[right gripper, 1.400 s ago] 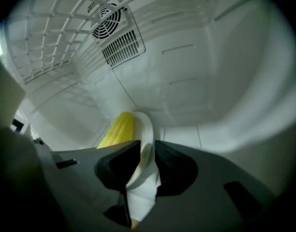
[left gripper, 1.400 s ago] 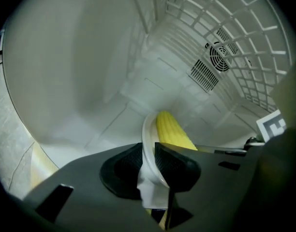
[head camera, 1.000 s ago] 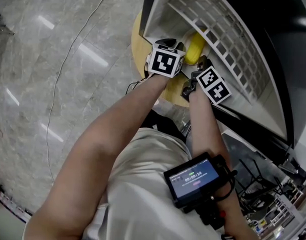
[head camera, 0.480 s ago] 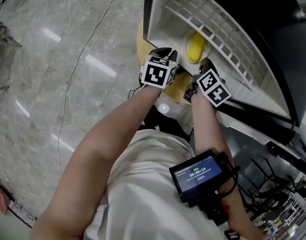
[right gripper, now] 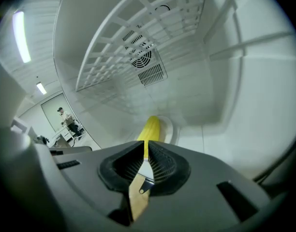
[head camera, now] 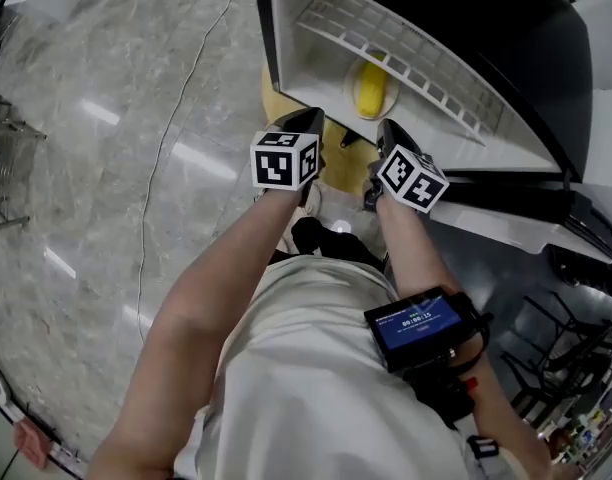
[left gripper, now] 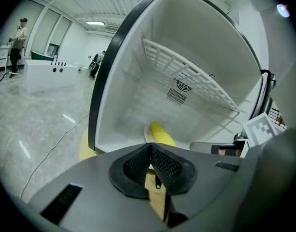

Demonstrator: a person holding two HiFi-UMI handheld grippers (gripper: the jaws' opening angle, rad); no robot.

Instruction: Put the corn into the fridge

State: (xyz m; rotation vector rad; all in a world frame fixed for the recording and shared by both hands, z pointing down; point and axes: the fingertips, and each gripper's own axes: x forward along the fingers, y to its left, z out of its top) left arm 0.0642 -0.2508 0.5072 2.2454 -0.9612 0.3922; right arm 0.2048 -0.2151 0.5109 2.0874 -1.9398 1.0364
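Note:
The yellow corn [head camera: 371, 90] lies on a small white plate [head camera: 352, 80] on the floor of the open white fridge [head camera: 306, 58], under its wire shelf [head camera: 406, 53]. Both grippers hang outside the fridge opening, a little short of the corn. My left gripper [head camera: 309, 121] is shut with nothing between its jaws; in the left gripper view the corn [left gripper: 160, 132] shows just beyond the closed left gripper [left gripper: 150, 146]. My right gripper [head camera: 388, 131] is shut and empty too, and the corn [right gripper: 150, 128] on its plate [right gripper: 168, 129] lies ahead of the right gripper [right gripper: 145, 146].
The fridge stands on a round yellow stand [head camera: 331, 153]. A thin cable [head camera: 176, 118] runs over the grey marble floor on the left. The dark fridge door frame [head camera: 506, 188] lies to the right. A small screen [head camera: 418, 320] is strapped to the right forearm.
Both grippers have drawn back out of the fridge opening toward the person. The corn has stayed on its plate inside.

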